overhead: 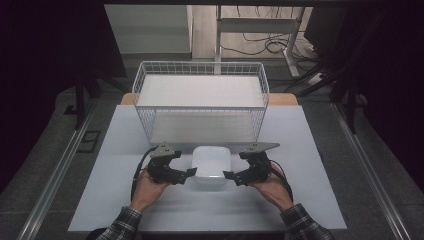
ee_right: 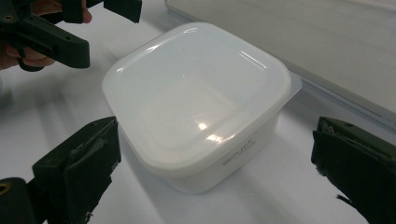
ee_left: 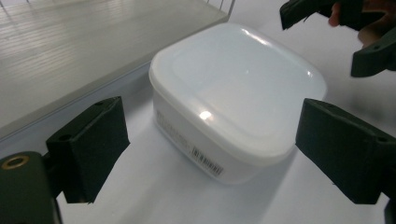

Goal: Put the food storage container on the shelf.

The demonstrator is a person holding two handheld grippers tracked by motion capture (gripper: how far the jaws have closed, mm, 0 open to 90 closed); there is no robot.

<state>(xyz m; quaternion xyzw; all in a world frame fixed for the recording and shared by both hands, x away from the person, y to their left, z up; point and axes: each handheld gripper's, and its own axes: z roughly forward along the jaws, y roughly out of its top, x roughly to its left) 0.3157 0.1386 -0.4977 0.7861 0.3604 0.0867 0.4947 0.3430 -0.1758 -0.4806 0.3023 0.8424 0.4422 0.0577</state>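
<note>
On the pale grey tabletop [overhead: 125, 200], a person's left hand [overhead: 145, 189] comes in from the near edge with a checked sleeve [overhead: 120, 224] behind it, holding the black two-jaw left gripper [overhead: 189, 174]. Its jaws stand released and wide apart, pointing inward at the container's left side; in the left gripper view neither black pad [ee_left: 88, 147] touches the container. Between the two tools sits the white, square, round-cornered plastic container [overhead: 212, 165] with its lid pressed on, flat on the table and just in front of the white wire basket [overhead: 200, 102], which holds a flat pale board. A small barcode label [ee_left: 206, 161] runs along the container's lower wall. To the right, the black two-jaw right gripper [overhead: 229, 175] mirrors the first, held in the right hand [overhead: 274, 189]; its jaws are also released, gaping to either side of the container's near corner without contact in the right gripper view.
</note>
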